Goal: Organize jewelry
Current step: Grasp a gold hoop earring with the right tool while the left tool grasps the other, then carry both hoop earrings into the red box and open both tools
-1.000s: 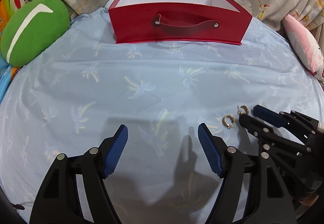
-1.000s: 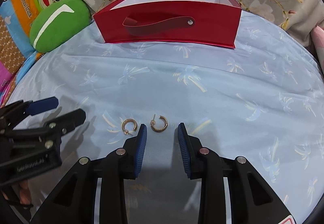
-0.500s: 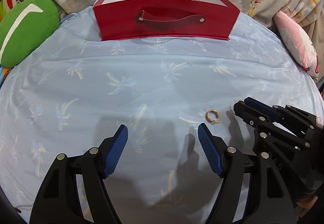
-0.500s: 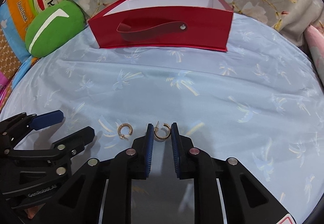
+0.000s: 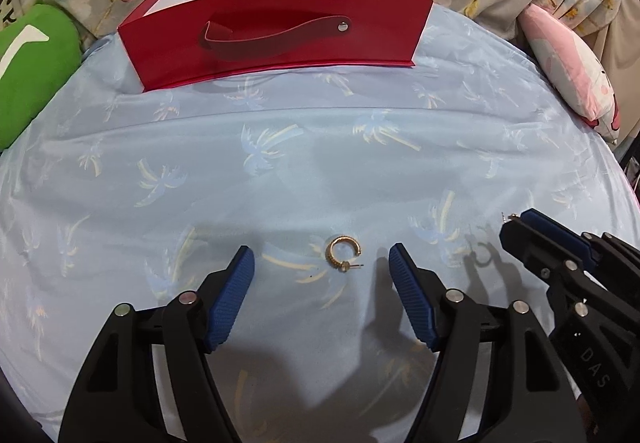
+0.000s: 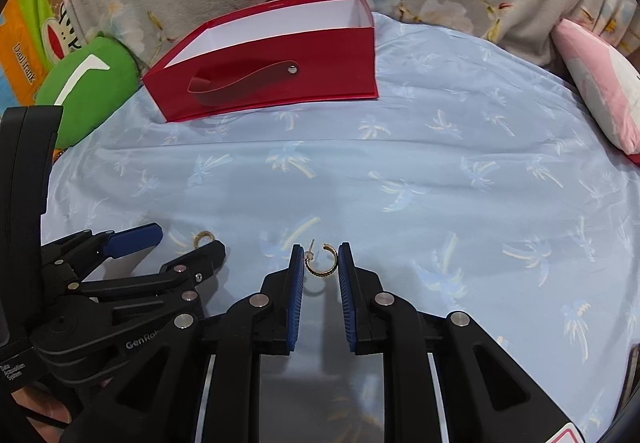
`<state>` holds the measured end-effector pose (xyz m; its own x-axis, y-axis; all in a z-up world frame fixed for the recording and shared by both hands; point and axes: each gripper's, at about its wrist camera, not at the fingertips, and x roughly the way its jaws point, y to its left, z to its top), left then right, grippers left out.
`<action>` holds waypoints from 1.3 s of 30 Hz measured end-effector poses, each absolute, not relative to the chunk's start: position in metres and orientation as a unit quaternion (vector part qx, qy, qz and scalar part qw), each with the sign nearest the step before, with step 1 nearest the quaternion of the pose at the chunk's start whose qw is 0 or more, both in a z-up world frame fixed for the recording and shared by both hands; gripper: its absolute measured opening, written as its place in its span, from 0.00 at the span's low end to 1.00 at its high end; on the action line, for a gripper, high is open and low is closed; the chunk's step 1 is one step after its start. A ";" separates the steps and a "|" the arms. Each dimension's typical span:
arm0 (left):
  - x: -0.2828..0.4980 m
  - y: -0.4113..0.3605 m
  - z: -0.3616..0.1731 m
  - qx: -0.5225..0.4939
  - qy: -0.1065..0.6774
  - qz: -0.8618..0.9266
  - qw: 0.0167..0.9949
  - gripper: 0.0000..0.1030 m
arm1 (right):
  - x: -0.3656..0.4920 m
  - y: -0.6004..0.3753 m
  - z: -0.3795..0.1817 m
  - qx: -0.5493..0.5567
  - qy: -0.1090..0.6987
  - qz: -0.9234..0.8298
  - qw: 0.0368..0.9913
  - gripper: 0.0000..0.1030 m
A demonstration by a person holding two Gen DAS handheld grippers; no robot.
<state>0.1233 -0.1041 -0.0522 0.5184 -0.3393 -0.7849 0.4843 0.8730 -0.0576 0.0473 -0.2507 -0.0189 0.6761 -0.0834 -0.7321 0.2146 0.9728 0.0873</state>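
Two gold hoop earrings are on record. Left wrist view: the left tool (image 5: 320, 267) stands with its blue ribbed pads wide apart over the pale blue palm-print bed sheet (image 5: 200, 163); its jaws have just been closing. One gold hoop earring with a post (image 5: 343, 254) lies flat on the sheet between the pads, touching neither. The red open-topped box with a strap handle (image 5: 276, 39) sits at the far edge of the sheet, well apart. The right tool (image 5: 516, 221) enters at right.

Right wrist view: the right tool (image 6: 319, 263) is narrowed onto the second gold hoop earring (image 6: 321, 262), held above the sheet with its shadow below. The first earring (image 6: 202, 239) shows partly behind the left tool (image 6: 184, 241).
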 end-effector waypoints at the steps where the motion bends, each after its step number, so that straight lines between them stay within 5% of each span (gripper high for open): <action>1: 0.123 -0.105 -0.052 0.088 0.427 -0.236 0.869 0.57 | 0.046 -0.252 -0.019 0.085 0.394 -0.083 0.911 0.16; 10: 0.123 -0.109 -0.052 0.095 0.417 -0.239 0.872 0.16 | 0.046 -0.254 -0.021 0.090 0.394 -0.083 0.911 0.16; 27: 0.124 -0.052 -0.027 0.029 0.414 -0.233 0.879 0.16 | 0.044 -0.247 -0.008 0.094 0.377 -0.065 0.919 0.16; 39: 0.153 -0.010 0.044 0.026 0.349 -0.200 0.915 0.16 | 0.067 -0.243 0.056 0.062 0.320 -0.046 0.944 0.16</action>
<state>0.1525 -0.0098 0.0443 0.6762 -0.3479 -0.6494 0.3848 0.9185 -0.0913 0.0673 -0.2432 0.0556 0.7908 -0.0467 -0.6103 0.1266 0.9880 0.0884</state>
